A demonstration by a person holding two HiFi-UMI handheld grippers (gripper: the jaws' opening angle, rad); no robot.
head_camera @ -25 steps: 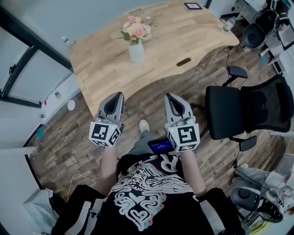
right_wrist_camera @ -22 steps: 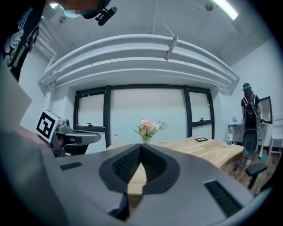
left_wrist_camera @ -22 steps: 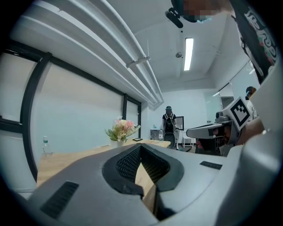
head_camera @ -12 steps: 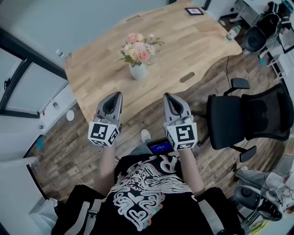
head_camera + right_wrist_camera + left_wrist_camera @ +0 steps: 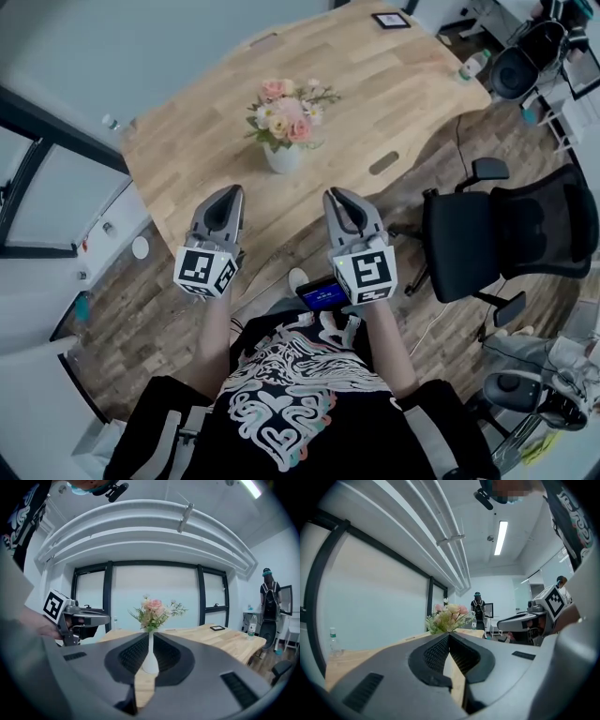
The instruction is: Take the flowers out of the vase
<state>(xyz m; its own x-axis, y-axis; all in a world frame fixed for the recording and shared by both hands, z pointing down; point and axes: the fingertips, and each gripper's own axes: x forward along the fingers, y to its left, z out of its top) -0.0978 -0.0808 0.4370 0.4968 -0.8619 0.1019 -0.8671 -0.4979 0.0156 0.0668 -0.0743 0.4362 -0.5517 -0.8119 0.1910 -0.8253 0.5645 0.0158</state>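
Standing in a small white ceramic vase [image 5: 283,157] on the pale wooden tabletop [image 5: 187,159], the pink and cream flowers [image 5: 286,112] sit at twelve o'clock from both tools, well apart. The left hand-held gripper [image 5: 229,192] and right hand-held gripper [image 5: 337,195] are clenched on nothing, at the tabletop's near edge.

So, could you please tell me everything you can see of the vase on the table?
The vase is white and smooth, ceramic by the look, with a slim neck widening to a rounded base. It stands upright on the pale wooden table, near its middle, holding the flowers: pink and cream blooms with green sprigs. Only the table and the flowers touch it.
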